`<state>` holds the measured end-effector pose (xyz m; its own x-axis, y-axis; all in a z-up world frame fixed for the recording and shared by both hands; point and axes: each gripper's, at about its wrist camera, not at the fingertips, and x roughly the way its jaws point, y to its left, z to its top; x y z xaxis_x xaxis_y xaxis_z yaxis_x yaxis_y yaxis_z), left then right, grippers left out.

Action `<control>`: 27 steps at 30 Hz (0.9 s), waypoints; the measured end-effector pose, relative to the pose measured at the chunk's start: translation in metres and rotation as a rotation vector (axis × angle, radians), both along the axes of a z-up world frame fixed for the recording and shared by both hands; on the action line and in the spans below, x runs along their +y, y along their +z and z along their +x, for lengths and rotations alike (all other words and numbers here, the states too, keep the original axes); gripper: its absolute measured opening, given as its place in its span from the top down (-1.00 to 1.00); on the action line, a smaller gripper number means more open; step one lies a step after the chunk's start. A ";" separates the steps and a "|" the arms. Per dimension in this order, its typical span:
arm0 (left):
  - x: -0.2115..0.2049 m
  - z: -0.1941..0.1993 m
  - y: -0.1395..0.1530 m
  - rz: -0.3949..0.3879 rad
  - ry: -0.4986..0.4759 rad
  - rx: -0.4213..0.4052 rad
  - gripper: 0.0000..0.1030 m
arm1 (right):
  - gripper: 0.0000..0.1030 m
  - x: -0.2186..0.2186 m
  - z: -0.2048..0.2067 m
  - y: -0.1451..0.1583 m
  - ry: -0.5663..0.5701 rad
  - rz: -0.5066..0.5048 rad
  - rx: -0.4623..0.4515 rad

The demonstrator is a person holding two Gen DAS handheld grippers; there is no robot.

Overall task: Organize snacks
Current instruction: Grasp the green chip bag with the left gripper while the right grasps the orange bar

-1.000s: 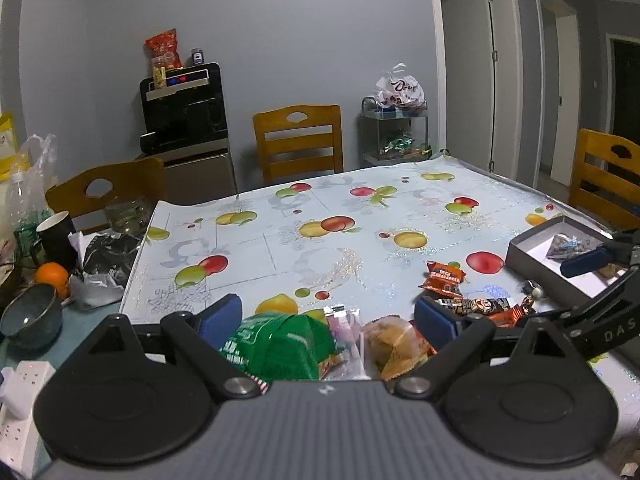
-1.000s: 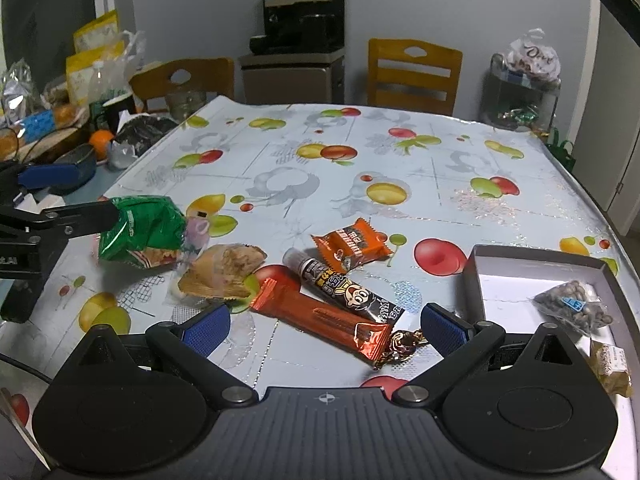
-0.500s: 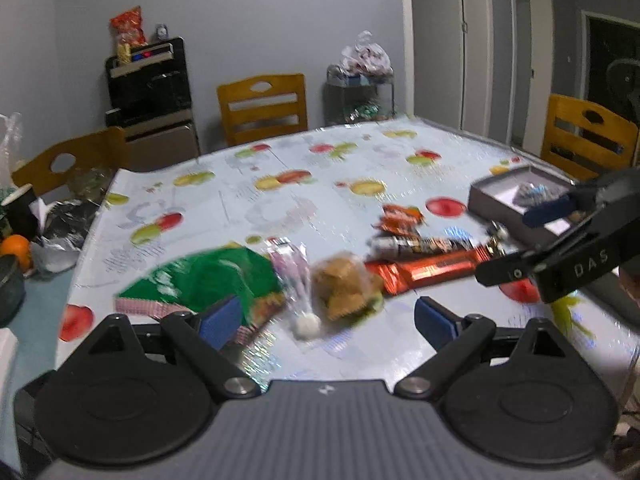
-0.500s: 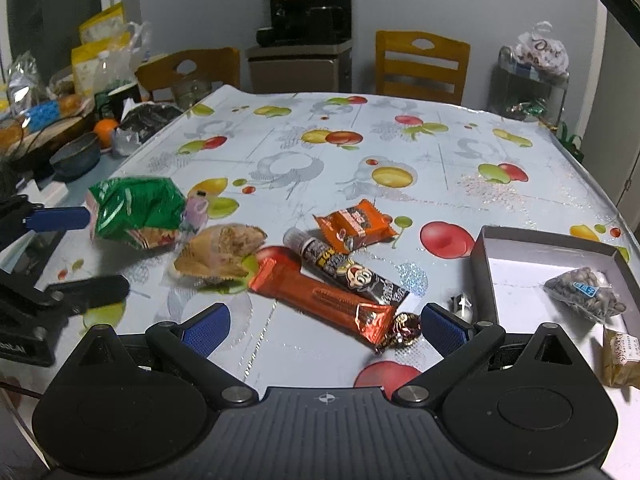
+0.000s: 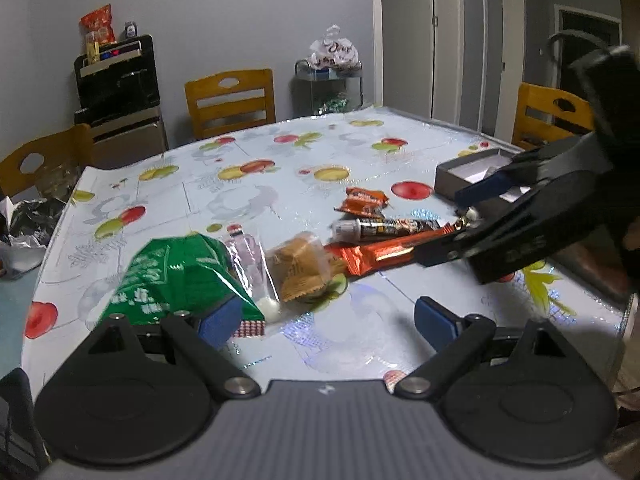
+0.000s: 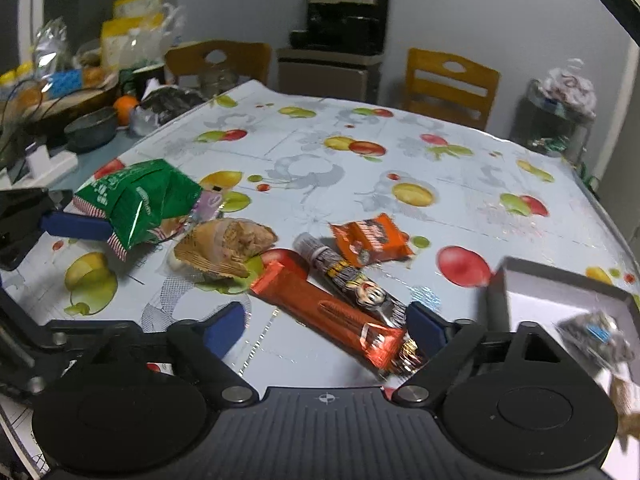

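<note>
Our two grippers come down over the snacks on the table.

Our right gripper [image 6: 324,326] is closing, with the end of the long orange bar [image 6: 326,312] between its jaws, not pinched yet. The bar looks light, stiff and slippery, so we grab its middle. Just past it lie one dark tube snack [image 6: 350,280] and one small orange pack [image 6: 370,240]; the gray box [image 6: 498,300] is just right. Our left gripper [image 5: 326,316] is wide open, holding nothing, one pad at the puffy green bag [image 5: 180,276]. Beside that bag lies one soft brown pastry [image 5: 298,266].
</note>
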<state>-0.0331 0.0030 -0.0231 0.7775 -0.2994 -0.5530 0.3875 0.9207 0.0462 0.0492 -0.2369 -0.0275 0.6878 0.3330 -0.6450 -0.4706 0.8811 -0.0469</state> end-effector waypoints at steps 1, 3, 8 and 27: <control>0.002 -0.001 0.002 -0.003 0.010 -0.007 -0.82 | -0.49 0.003 0.004 -0.002 0.011 0.000 0.009; 0.007 0.000 0.007 -0.008 0.027 -0.027 -0.82 | -0.36 0.007 0.011 -0.006 0.021 -0.005 0.023; 0.029 0.015 0.026 -0.004 0.153 -0.101 -0.85 | -0.33 0.018 0.017 -0.012 0.058 -0.023 0.001; 0.070 0.098 -0.012 -0.023 0.307 0.064 -0.96 | -0.35 0.028 0.013 -0.017 0.139 0.001 0.108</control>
